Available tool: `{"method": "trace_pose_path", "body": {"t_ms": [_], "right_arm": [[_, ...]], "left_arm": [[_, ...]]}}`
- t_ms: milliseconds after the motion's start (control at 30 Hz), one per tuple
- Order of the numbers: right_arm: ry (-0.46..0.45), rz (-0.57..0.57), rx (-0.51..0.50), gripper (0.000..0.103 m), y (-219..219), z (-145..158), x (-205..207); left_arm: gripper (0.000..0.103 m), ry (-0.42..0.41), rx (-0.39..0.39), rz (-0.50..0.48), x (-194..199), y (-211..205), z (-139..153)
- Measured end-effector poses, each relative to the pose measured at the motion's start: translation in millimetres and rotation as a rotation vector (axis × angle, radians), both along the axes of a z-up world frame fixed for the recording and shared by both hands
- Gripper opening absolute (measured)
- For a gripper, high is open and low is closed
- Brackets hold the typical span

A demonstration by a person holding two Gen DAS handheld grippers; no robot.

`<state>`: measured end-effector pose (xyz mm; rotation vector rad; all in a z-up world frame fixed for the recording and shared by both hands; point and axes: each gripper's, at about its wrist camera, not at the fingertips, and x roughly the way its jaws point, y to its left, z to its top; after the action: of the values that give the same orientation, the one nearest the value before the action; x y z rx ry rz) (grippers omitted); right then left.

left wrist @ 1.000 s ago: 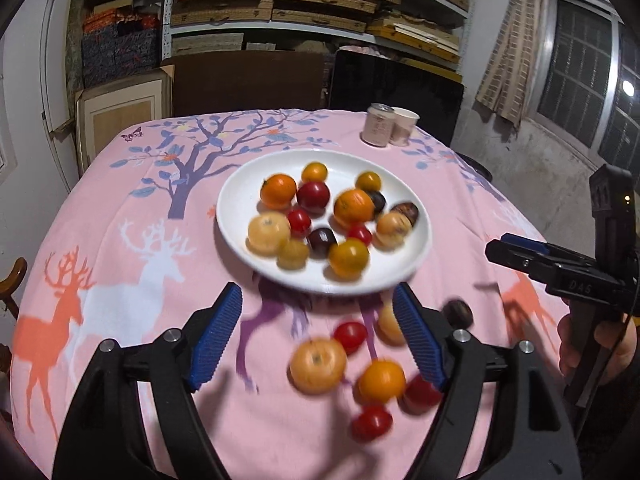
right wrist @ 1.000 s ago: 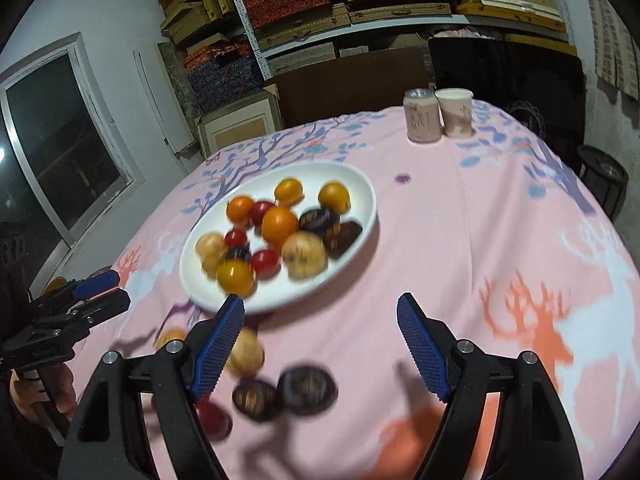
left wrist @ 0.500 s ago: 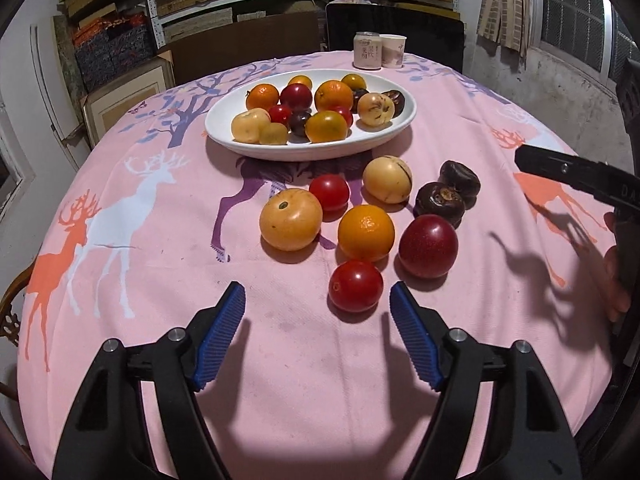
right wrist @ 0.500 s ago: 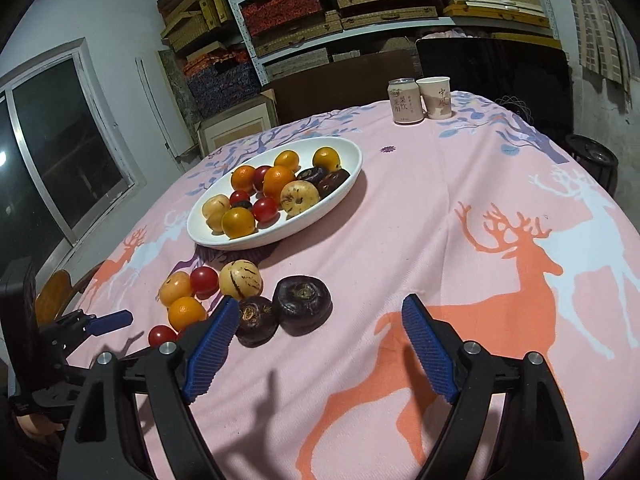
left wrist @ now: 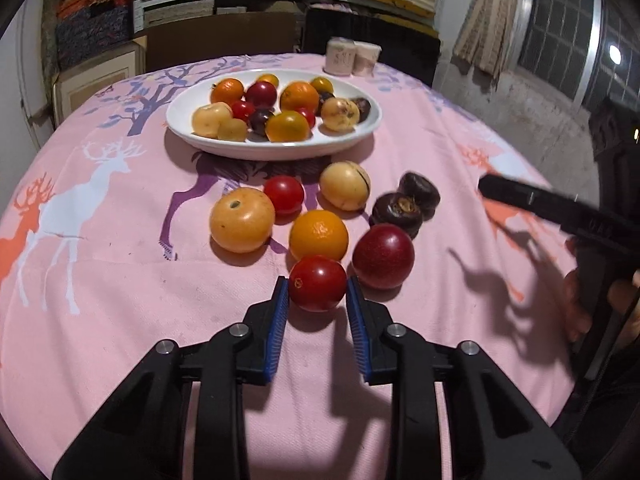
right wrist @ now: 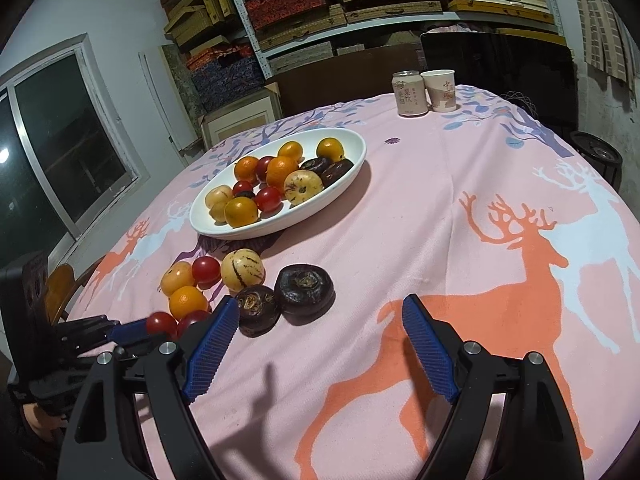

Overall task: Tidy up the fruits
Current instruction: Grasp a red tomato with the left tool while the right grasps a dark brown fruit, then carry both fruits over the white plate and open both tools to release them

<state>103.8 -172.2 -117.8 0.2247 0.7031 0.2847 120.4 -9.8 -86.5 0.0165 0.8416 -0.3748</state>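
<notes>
I am seeing the left gripper (left wrist: 318, 294) closing its blue pads narrowly against both sides of the nearest red tomato (left wrist: 317, 283), which is resting on the pink tablecloth (left wrist: 120, 300). The right gripper (right wrist: 316, 340) is hanging wide apart over the cloth, gripping nothing. Just beyond the tomato are lying an orange (left wrist: 318, 235) and a dark red plum (left wrist: 383, 256). Farther back, the white plate (left wrist: 208, 142) is carrying more fruit, with a can (right wrist: 409, 93) and paper cup (right wrist: 440, 91) at the far edge.
</notes>
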Motion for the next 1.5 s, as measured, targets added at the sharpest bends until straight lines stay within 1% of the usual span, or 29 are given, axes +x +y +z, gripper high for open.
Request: {"method": "trace_pose_path", "body": {"t_ms": [67,167,200,233,300,367,433,533,567,667,800,900,1067,1333,1500], "right_arm": [[0.004,0.01,-0.013,0.084,3,0,1],[0.03,0.031,-0.062,0.083,14,-2,5],[0.04,0.04,-0.078,0.08,18,-3,7],[0.05,0.052,-0.097,0.07,23,-3,11],[0.068,0.065,-0.147,0.061,33,-2,19],[0.069,0.041,-0.178,0.061,36,0,29],[0.105,0.034,-0.142,0.061,33,-4,41],[0.203,0.038,-0.031,0.061,28,-19,59],[0.204,0.033,0.001,0.06,25,-22,62],[0.202,0.025,0.023,0.044,22,-25,65],[0.204,0.036,0.061,0.043,20,-25,61],[0.173,0.036,0.077,0.043,19,-21,53],[0.128,0.042,0.082,0.043,16,-9,40],[0.116,0.037,0.09,0.043,7,-7,28],[0.086,0.038,0.071,0.043,1,6,23]], "left_arm": [[0.028,-0.029,-0.045,0.027,-3,8,5],[0.028,-0.067,-0.081,0.042,-6,14,11],[0.028,-0.067,-0.085,0.039,-6,15,11],[0.028,-0.064,-0.084,0.039,-5,14,11],[0.028,-0.061,-0.09,0.035,-5,15,11],[0.028,-0.062,-0.096,0.029,-5,15,12],[0.029,-0.063,-0.098,0.028,-5,15,11],[0.029,-0.057,-0.102,0.023,-4,16,10],[0.029,-0.055,-0.102,0.022,-4,16,10],[0.029,-0.055,-0.103,0.017,-4,16,10],[0.029,-0.061,-0.104,0.017,-5,16,10],[0.029,-0.064,-0.105,0.019,-5,16,10],[0.029,-0.061,-0.103,0.019,-4,16,9],[0.029,-0.057,-0.095,0.026,-4,15,9],[0.029,-0.041,-0.07,0.025,-2,12,10]]}}
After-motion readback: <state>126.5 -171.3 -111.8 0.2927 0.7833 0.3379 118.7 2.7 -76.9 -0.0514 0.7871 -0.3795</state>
